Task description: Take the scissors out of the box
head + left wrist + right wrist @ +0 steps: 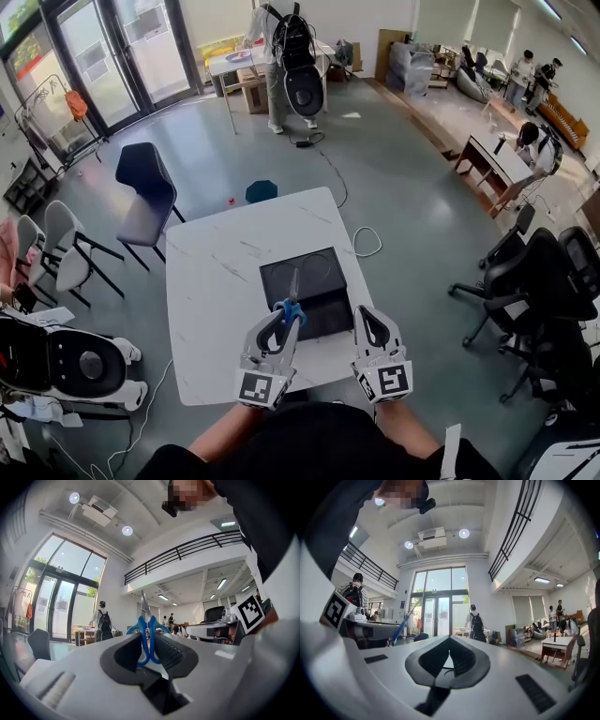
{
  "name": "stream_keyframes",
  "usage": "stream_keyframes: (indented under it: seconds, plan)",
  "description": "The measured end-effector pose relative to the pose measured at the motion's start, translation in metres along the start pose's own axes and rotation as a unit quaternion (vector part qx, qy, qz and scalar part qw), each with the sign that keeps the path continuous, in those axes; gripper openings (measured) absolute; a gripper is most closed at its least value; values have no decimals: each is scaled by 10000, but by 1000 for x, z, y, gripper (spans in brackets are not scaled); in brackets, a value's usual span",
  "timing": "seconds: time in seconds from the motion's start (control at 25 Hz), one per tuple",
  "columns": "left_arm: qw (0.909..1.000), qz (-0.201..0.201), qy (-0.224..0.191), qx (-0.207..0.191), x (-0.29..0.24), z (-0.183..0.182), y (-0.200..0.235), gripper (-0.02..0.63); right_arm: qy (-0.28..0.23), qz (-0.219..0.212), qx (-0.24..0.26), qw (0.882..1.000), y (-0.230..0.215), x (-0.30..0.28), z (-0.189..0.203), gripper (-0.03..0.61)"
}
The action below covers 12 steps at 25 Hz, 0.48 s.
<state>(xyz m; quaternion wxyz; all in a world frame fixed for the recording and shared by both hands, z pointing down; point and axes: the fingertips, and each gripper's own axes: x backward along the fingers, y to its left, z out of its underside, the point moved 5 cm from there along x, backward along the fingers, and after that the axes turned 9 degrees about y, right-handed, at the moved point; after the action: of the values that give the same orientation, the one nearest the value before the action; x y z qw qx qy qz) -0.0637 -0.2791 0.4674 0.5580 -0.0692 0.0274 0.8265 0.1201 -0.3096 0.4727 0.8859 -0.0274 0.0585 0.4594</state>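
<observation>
The scissors (291,306) have blue handles and steel blades that point away from me. My left gripper (284,322) is shut on the handles and holds them above the near edge of the black box (314,272) on the white table (216,281). In the left gripper view the scissors (146,637) stand upright between the pads, blade tip up. My right gripper (367,317) hovers at the box's near right corner, shut with nothing in it. In the right gripper view its jaws (449,641) meet at the tips, and the scissors (401,627) show at the left.
A dark chair (145,192) and white chairs (61,248) stand left of the table, black office chairs (534,281) to the right. A cable (367,242) lies on the floor by the far right corner. A person with a backpack (286,56) stands at a far table.
</observation>
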Motion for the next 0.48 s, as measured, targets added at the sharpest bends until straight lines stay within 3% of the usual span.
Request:
stream_keyframes:
  seconds: [0.48]
  plan:
    - [9999, -22, 109, 36, -7, 3, 3, 97, 122, 68, 127, 9998, -3, -2, 0, 8]
